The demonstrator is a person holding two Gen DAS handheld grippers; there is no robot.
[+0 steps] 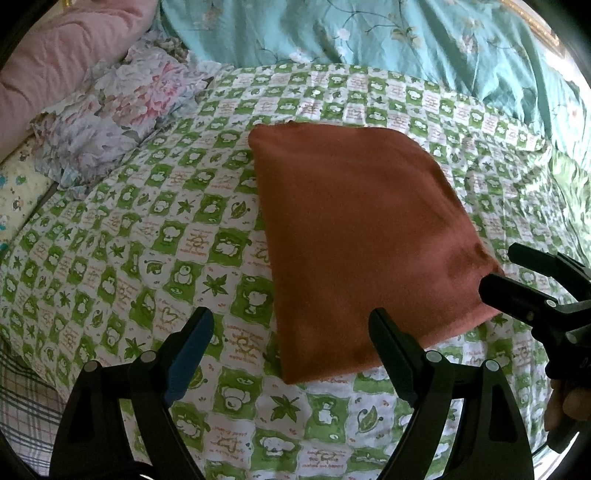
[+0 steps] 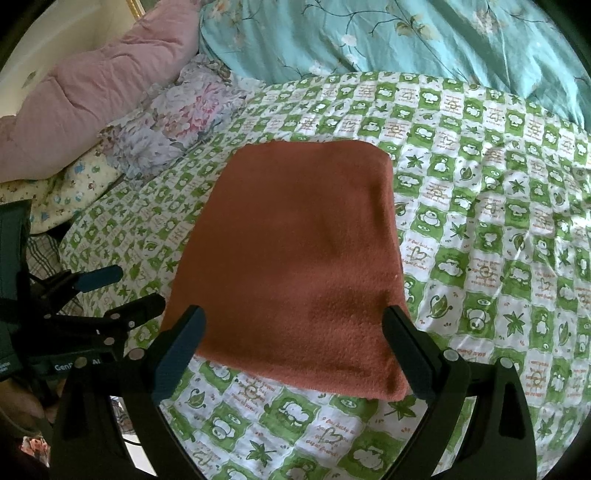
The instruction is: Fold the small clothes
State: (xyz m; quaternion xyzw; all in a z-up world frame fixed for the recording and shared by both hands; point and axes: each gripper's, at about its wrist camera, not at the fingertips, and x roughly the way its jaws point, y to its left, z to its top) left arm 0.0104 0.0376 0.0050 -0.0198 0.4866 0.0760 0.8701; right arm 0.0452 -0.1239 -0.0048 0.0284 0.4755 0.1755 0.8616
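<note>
Folding looks nearly done: rust-orange cloth (image 2: 295, 258) lies squared on bed (image 2: 480, 221) ahead of both gaping, empty tools, left tool (image 1: 291, 350) and right tool (image 2: 295, 350).

A green-and-white checked bedsheet (image 1: 155, 236) printed with leaves and cartoon animals is covering the bed, a teal floral quilt (image 1: 406, 33) is lying bunched behind it, and a pink quilt (image 2: 110, 85) and flowered cloth (image 2: 177, 114) are sitting at left.
</note>
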